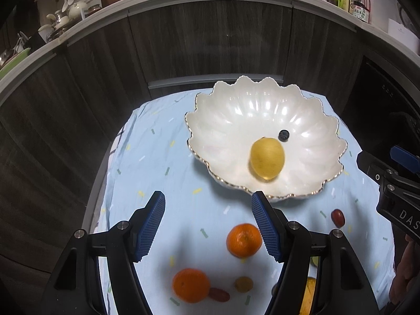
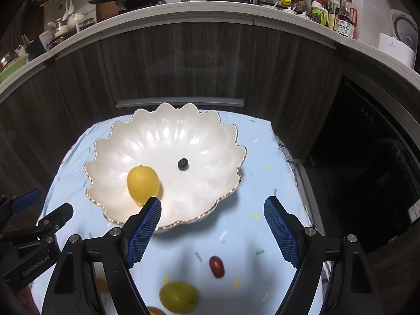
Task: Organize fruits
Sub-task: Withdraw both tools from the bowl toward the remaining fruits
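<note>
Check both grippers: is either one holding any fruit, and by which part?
Nothing is held. The left gripper and right gripper are both open and empty above the cloth.

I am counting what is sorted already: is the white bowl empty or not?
Not empty. The scalloped white bowl holds a lemon and a blueberry; other fruits lie outside.
</note>
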Motion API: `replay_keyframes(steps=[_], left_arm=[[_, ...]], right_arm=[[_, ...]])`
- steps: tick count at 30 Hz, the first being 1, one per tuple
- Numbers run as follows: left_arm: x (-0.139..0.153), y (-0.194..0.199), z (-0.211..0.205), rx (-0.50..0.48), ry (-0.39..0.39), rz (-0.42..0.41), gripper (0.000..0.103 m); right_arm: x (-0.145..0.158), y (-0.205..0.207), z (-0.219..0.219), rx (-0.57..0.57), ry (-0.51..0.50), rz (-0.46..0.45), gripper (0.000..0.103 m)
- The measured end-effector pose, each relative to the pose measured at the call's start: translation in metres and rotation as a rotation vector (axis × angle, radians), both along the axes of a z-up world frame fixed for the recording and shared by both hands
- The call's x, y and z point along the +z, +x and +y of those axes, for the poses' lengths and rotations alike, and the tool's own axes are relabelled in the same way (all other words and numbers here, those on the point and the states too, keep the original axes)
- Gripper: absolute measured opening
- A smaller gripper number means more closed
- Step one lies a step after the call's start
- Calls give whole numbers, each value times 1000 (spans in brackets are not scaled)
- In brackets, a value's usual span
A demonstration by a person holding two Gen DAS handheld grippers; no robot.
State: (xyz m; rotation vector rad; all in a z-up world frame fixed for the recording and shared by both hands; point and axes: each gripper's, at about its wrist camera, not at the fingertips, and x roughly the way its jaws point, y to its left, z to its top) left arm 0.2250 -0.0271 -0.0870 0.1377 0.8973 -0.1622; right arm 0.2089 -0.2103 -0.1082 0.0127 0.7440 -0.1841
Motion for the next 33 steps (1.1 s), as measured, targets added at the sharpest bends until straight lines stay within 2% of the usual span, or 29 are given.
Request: replay_keyframes(steps=[33], left_arm=[[-23, -49, 28, 16, 41, 4, 67]], right_arm=[[-32, -37, 29, 53, 12, 72, 81]])
